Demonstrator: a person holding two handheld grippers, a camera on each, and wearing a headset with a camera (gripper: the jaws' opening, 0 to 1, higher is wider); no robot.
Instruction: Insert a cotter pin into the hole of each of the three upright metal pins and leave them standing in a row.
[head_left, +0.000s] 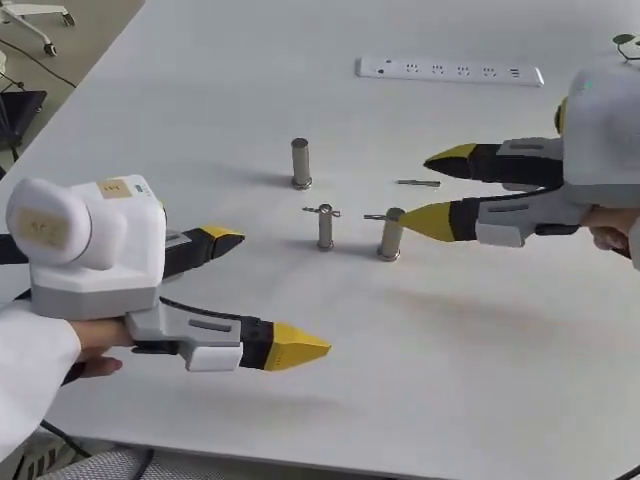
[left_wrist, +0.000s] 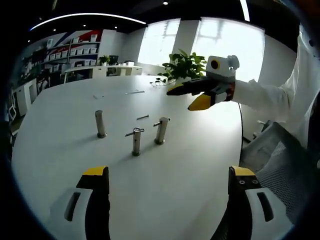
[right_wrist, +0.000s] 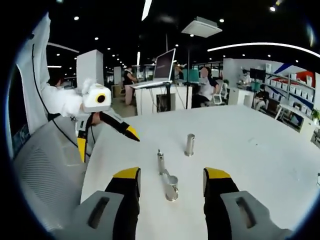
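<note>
White counter (head_left: 480, 340) is seen: middle post (head_left: 325, 227) and right post (head_left: 391, 234) are pinned, far post (head_left: 300, 163) is left bare; left claw (head_left: 283, 291) and right claw (head_left: 415, 190) are held open, empty.

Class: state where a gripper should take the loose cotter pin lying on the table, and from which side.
Probably mid-shaft, from above, jaws closing across it: the cotter pin lies flat and thin on the table, near the open right gripper.

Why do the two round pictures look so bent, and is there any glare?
Head view: even light, soft shadows beside the pins. Left gripper view: fisheye curves the table, windows glare white. Right gripper view: same curving, nearest pin looks oversized.
</note>
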